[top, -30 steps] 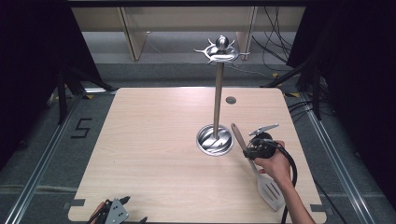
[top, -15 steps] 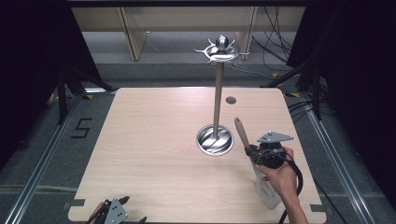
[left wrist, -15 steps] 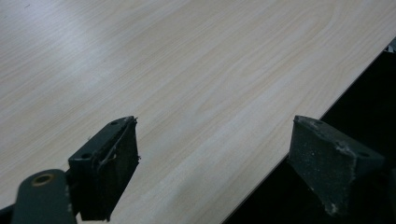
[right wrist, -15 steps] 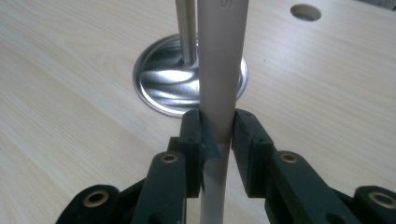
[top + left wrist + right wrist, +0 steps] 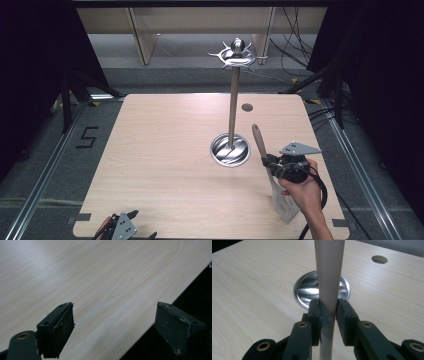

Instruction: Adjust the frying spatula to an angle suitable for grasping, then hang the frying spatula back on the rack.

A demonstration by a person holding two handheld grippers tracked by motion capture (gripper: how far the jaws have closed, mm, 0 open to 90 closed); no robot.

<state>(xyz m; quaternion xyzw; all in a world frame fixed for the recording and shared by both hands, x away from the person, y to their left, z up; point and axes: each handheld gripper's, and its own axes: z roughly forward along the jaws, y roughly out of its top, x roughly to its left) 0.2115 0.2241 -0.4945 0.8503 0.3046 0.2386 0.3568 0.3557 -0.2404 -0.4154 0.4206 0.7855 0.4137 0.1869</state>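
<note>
Counter (image 5: 165, 165) is pale wood with a fine grain pattern. Stand (image 5: 231, 149) is shiny silver, spatula (image 5: 272, 175) is beige-grey, and the gripper fingers (image 5: 317, 312) are black.

Pale wood-grain rectangular table (image 5: 165, 165), small round hole (image 5: 247, 107) near far edge. Grey floor, black "5" marking (image 5: 87, 137) left. Black cables (image 5: 292, 55) beyond table.

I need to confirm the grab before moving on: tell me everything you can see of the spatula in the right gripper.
The beige-handled spatula with a pale slotted blade is clamped in the right gripper, whose two black jaws close on the smooth, plastic-looking handle. In the high view, the handle end points up toward the table's far side, the blade toward the near right edge beside the hand. It sits right of the round steel stand base, not touching it.
</note>
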